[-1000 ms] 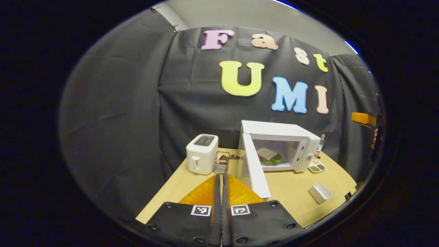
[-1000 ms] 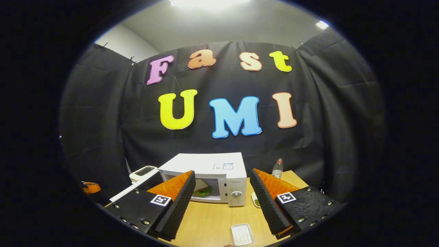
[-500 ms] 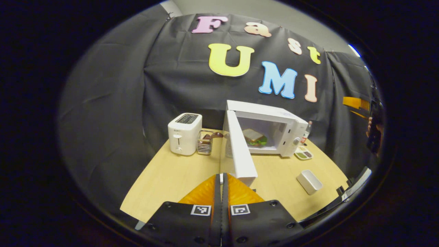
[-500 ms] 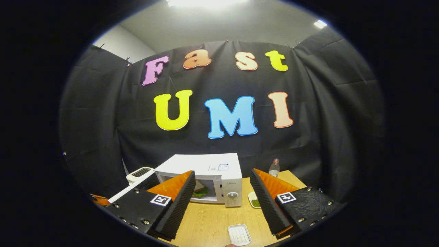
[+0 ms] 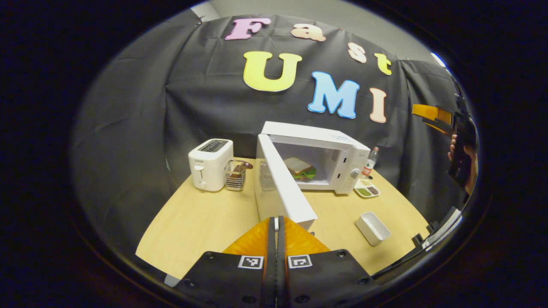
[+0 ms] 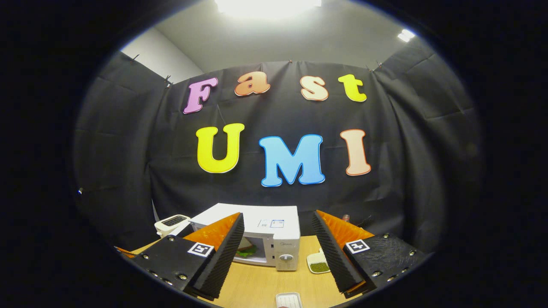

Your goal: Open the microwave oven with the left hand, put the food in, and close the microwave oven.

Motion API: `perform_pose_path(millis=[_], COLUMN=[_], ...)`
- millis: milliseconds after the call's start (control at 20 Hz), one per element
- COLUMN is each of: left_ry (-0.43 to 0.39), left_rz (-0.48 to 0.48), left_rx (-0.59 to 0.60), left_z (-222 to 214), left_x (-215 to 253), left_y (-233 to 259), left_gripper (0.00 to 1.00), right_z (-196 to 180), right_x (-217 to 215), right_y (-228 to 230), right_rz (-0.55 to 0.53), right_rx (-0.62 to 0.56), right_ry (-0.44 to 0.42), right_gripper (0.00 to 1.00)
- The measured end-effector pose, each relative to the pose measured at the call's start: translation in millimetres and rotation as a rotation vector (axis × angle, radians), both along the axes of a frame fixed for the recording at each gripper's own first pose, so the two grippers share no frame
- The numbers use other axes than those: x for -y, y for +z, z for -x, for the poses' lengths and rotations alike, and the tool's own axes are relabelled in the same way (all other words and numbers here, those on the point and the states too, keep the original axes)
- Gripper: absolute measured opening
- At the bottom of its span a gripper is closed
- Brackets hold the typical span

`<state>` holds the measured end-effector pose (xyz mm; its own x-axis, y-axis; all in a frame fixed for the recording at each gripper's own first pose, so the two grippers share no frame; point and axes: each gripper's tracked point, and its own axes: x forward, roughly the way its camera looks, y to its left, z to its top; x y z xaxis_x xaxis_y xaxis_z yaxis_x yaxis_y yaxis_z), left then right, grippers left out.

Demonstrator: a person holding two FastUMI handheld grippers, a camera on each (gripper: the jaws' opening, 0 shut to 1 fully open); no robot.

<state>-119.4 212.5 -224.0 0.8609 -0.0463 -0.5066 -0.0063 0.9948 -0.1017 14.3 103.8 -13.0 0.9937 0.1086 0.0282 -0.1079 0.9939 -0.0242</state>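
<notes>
A white microwave (image 5: 319, 156) stands toward the back of a light wooden table (image 5: 205, 222), its door (image 5: 280, 186) swung wide open toward the camera. Inside sits a sandwich (image 5: 299, 167), partly hidden by the door in the left gripper view; in the right gripper view it is mostly blocked by a finger. The door's free edge ends just beyond the left gripper (image 5: 276, 222), whose fingers are pressed together with nothing between them; whether they touch the door cannot be told. Left of the microwave stand a white toaster (image 5: 209, 164) and a small wire rack (image 5: 234, 175). To its right lie a sectioned dish (image 5: 367, 189), a bottle (image 5: 371, 159) and an empty white tray (image 5: 372, 222), with bare tabletop between them. The right gripper (image 6: 278, 248) is held above the table's near side, fingers spread wide apart, holding nothing. At the far right edge of the left gripper view, a hand (image 5: 464, 158) grips its handle, cut off by the rim.
</notes>
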Motion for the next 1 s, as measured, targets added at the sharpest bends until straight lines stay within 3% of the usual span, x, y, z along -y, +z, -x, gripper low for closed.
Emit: perform_pose_path(millis=[550,1000], left_ry=[-0.099,-0.147], left_rz=[0.043,0.091], left_rx=[-0.011,-0.009], left_z=[-65,-120], left_x=[107,155], left_y=[-7,-14], left_gripper=[0.07,0.07], right_z=[-33,-51], right_x=[39,52], right_y=[-2,-8], right_rz=[0.033,0.059], right_rx=[-0.024,-0.032], right_ry=[0.033,0.048], right_gripper=[0.96,0.96])
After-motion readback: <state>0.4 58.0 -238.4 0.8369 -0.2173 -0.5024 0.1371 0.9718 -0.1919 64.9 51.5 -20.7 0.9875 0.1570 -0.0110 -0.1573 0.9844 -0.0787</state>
